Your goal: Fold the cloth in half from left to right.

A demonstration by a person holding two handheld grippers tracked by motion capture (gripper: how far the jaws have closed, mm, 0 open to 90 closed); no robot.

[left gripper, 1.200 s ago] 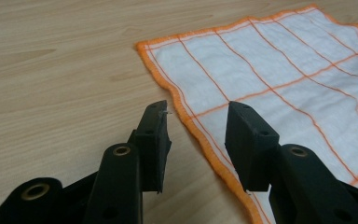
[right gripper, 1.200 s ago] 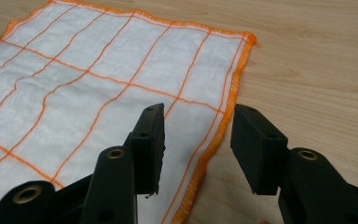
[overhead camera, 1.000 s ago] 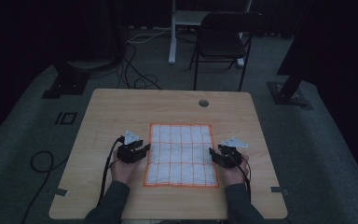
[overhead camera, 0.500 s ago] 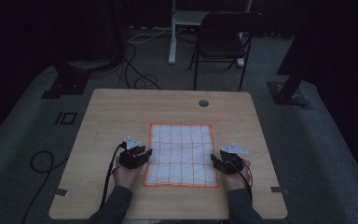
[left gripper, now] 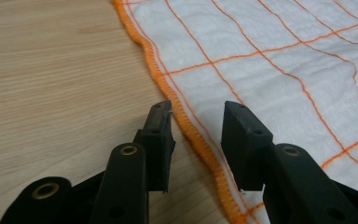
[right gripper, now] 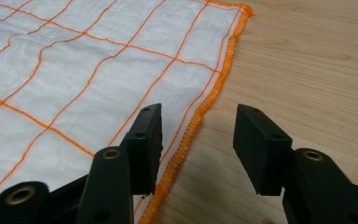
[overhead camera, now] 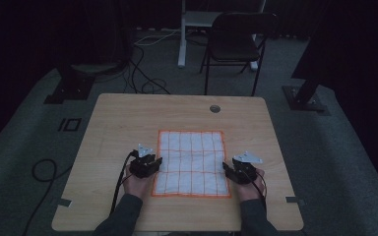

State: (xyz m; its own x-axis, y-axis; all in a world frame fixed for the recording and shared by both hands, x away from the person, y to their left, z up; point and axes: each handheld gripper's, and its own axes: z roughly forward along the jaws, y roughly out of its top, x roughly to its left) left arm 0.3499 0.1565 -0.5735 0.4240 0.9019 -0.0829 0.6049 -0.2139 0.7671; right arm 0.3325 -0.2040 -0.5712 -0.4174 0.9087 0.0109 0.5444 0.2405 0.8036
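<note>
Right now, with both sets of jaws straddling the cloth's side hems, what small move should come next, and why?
Probably close both: the left gripper and right gripper each stand open over the cloth's orange hem, nothing pinched yet.

High view: dim and underexposed, slightly soft and grainy; the room beyond the bench (overhead camera: 128, 128) falls off to near black, and the white cloth (overhead camera: 191, 162) is the brightest patch, without glare. Left and right gripper views: much brighter, with even, diffuse light and no hard shadows, only faint soft shading under the black fingers (left gripper: 161, 135) (right gripper: 144, 140), which read almost as silhouettes with little surface detail. In both, wood grain and cloth weave are sharp at mid-distance, while the nearest parts at the bottom edge are slightly soft.
</note>
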